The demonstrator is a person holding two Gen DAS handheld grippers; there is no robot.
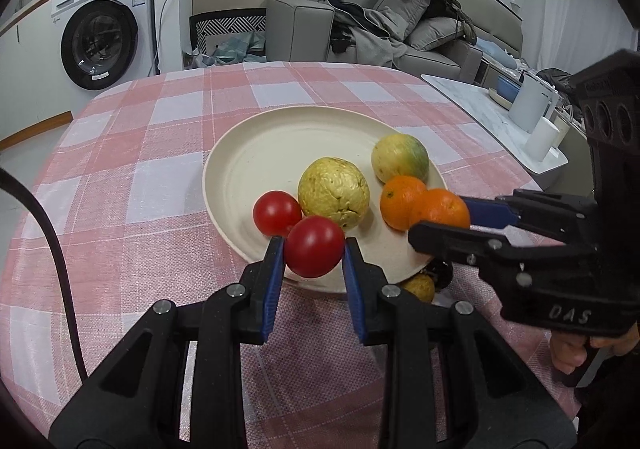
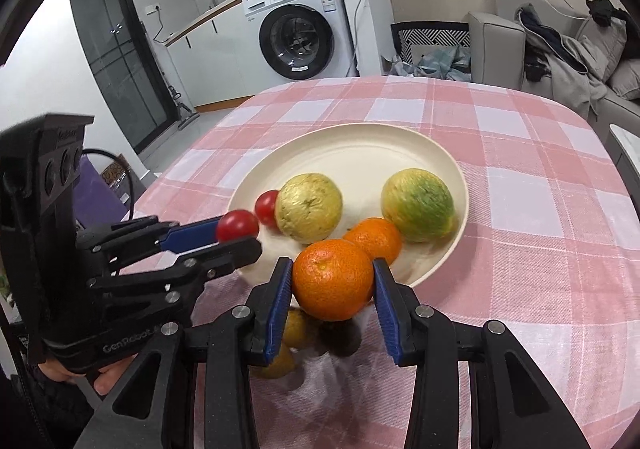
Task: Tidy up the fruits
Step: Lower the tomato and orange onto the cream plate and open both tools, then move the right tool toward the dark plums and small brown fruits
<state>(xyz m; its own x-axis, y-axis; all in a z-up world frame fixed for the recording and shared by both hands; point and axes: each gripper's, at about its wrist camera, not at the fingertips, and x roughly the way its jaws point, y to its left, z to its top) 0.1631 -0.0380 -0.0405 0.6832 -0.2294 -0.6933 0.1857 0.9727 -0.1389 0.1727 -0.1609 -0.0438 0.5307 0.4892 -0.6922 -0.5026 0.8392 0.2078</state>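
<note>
Left claw (image 1: 314, 253) pinching tomato (image 1: 314, 246), right claw (image 2: 332, 285) pinching orange (image 2: 333, 279); lower gently onto plate (image 1: 256, 153) beside matching fruit.

Pink-and-white checked tablecloth (image 1: 160, 169), cream plate (image 1: 260, 153), red tomato (image 1: 314, 247), orange mandarin (image 2: 333, 280)

Below the plate's (image 1: 240, 153) near rim I could only glimpse a small yellowish fruit (image 1: 419, 286), mostly hidden behind my right gripper (image 1: 440, 214); a dark object (image 2: 340, 335) beside it stayed too shadowed to identify.
</note>
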